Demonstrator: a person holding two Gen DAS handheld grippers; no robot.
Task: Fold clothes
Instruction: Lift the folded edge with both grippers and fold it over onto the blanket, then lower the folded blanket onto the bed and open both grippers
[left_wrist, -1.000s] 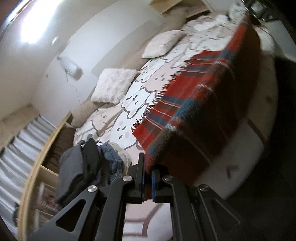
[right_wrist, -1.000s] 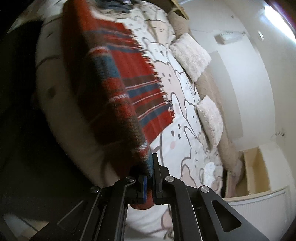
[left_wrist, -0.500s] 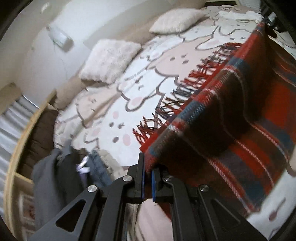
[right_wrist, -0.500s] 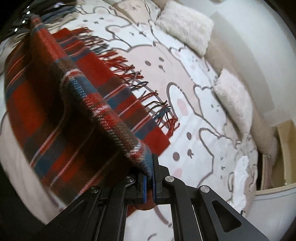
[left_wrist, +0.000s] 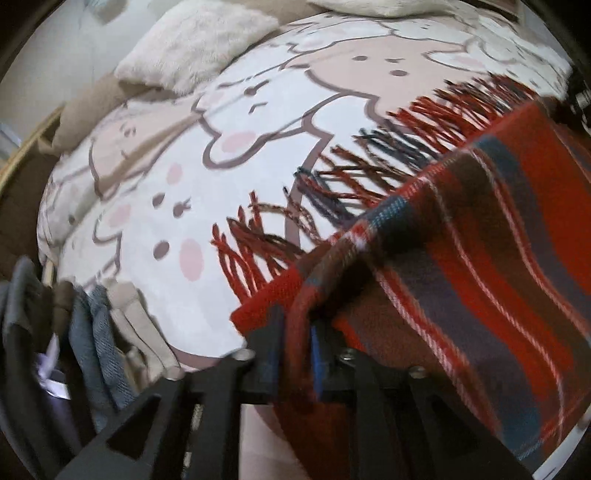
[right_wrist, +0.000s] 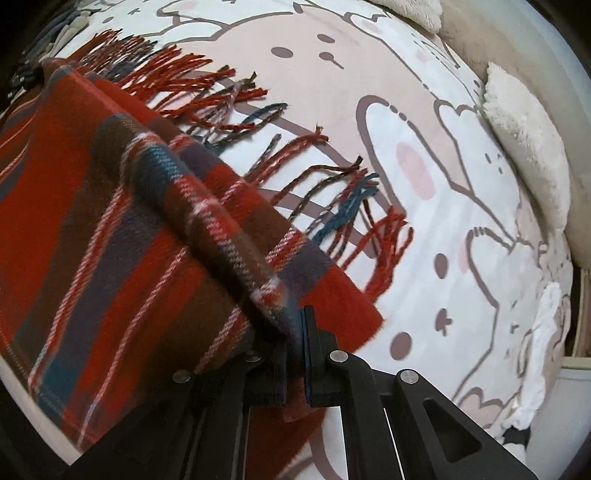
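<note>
- The left gripper (left_wrist: 295, 343) is closed tight on a corner of a red, blue and brown plaid scarf (left_wrist: 480, 280), the wool pinched between its two black fingers with blue pads.
- The right gripper (right_wrist: 295, 347) is likewise clamped on the scarf (right_wrist: 110, 229) at another corner, with the cloth bunched in a thick fold just ahead of its fingers.
- The scarf hangs stretched between the two grippers, doubled over, above the near edge of a bed (left_wrist: 184, 177) covered in a white and pink cartoon-bear print (right_wrist: 443, 155).
- Its lower layer lies on the cover, and its red and dark fringe (left_wrist: 332, 192) spreads across the print toward the middle of the bed; the fringe (right_wrist: 288, 155) shows in the right view too.
- A fluffy white pillow (left_wrist: 192, 40) sits at the far edge of the bed, and another one (right_wrist: 524, 147) shows at the right.
- A heap of grey, blue and beige clothes (left_wrist: 74, 325) lies at the bed's near left corner.
- Compared with one second ago, both grippers have dropped lower and closer to the bed: the wall and dark floor have left both views, and the cover and fringe now fill them.
</note>
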